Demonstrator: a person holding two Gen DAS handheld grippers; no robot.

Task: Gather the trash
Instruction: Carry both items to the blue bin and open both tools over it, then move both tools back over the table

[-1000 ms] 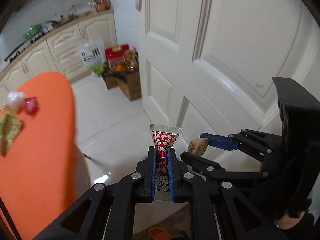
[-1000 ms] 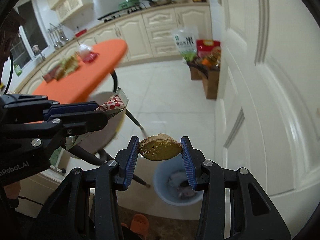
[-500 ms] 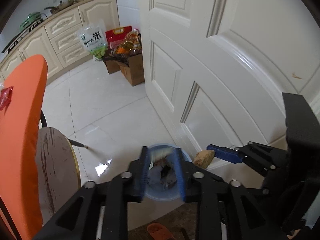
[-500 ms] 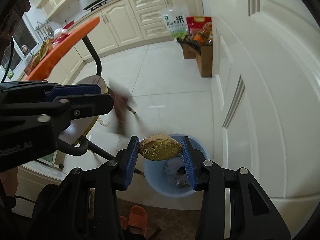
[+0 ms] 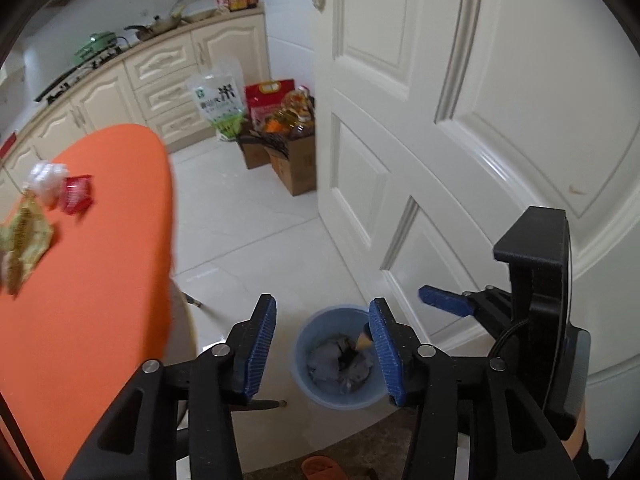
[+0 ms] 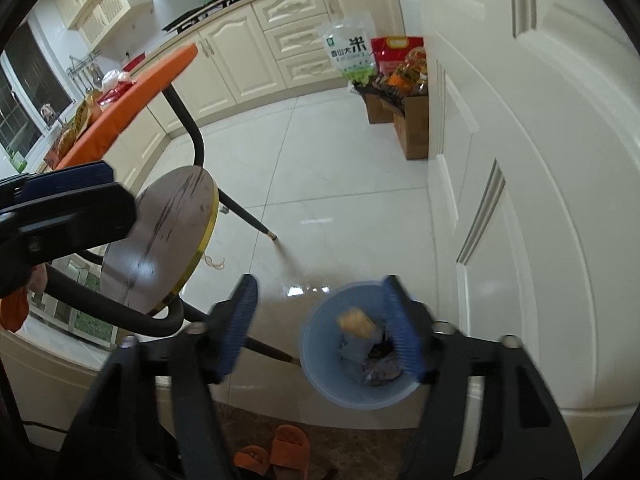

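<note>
A blue bin (image 5: 340, 398) stands on the floor by the white door, with grey trash inside. My left gripper (image 5: 322, 344) hangs above it, its jaws opening with nothing between the pads. My right gripper (image 6: 320, 326) is also over the bin (image 6: 360, 398), its jaws opening and blurred. A brown chunk (image 6: 356, 320) has left the right pads and is dropping into the bin, seen too as a brown chunk (image 5: 364, 340) beside my left gripper's right finger. On the orange table (image 5: 100, 300) lie a white crumpled wad (image 5: 46, 176), a red wrapper (image 5: 76, 194) and a green-yellow wrapper (image 5: 22, 240).
A round stool (image 6: 160, 240) with black legs stands left of the bin. The white door (image 6: 540, 200) runs along the right. Cardboard boxes (image 6: 404, 124) with bags sit by the cabinets. Orange slippers (image 6: 276, 452) lie on a brown mat in front of the bin.
The left gripper let go of the red-and-white wrapper, which is no longer in view. The right gripper opened and the brown chunk fell from its pads towards the bin.
</note>
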